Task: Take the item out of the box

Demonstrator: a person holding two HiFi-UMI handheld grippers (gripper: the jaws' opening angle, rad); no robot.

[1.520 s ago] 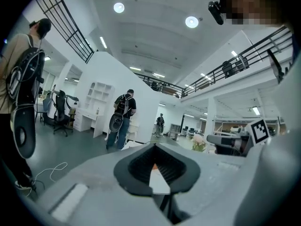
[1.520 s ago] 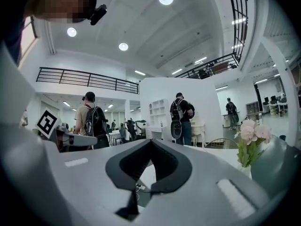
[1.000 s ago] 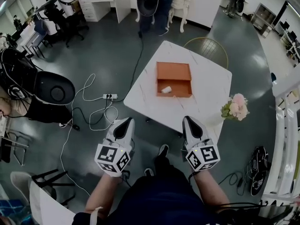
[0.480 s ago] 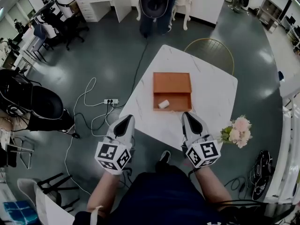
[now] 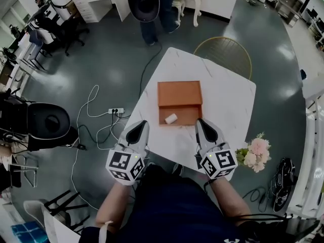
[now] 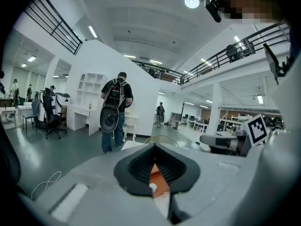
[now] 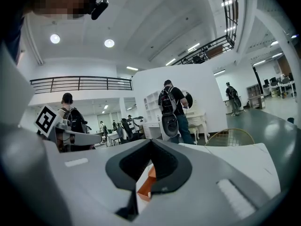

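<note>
An open orange box lies on the white marble table, and a small white item rests in its near part. My left gripper hovers at the table's near left edge, shut and empty. Just right of the box's near corner, my right gripper is also shut with nothing in it. In the left gripper view the box and the white item show through the notch of the closed jaws. The right gripper view shows only a corner of the box.
A gold wire chair stands at the table's far side. A pink flower bunch sits off the near right corner. A person with a backpack stands beyond the table. A power strip with cables lies on the floor to the left.
The table and box have come nearer in the head view. Both grippers now reach the table's near edge, either side of the box's front. Both stayed shut.
</note>
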